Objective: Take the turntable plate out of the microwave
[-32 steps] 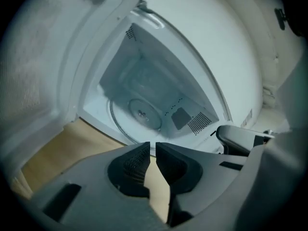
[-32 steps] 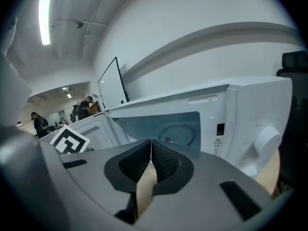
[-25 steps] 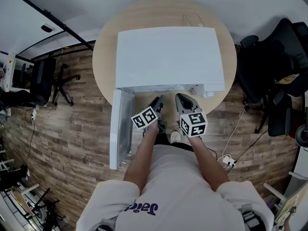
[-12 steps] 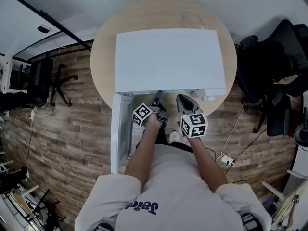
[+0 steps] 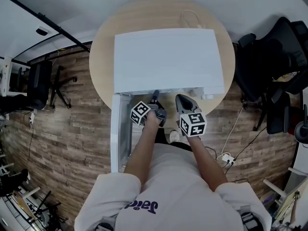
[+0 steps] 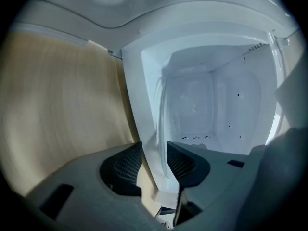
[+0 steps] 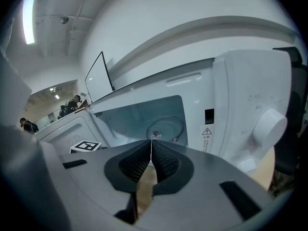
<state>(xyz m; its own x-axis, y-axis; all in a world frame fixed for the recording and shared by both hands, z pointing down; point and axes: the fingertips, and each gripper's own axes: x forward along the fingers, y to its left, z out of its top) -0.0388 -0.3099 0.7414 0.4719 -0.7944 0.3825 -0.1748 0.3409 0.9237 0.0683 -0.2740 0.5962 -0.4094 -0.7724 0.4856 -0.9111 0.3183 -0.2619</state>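
Head view: round wooden worktop carries a white microwave, its door swung open toward the person. Both grippers sit at the opening, close together.

The left gripper is rolled on its side. Its fingers are apart and have just been closing. The front frame and the plate's near rim line up btwn them, but no pad is seen pressing on either. The right gripper has its fingers together w/ nothing held, and points into the cavity.

Risks, as I judge them:
- One left finger looks level w/ the frame, so pushing straight in could jam it there.
- A pinch on the rim alone is a weak hold on slick glass, so the plate could slip, tilt, knock the frame or drop.
- The plate prob. sits on a centre hub, so dragging before lifting could snag it.
- The grippers are crowded, so they could bump.

The plate lies flat mid-floor inside the microwave. It is clear, round glass w/ a raised rim, and the hub shows through it. In the left gripper view it is just a pale curved edge.
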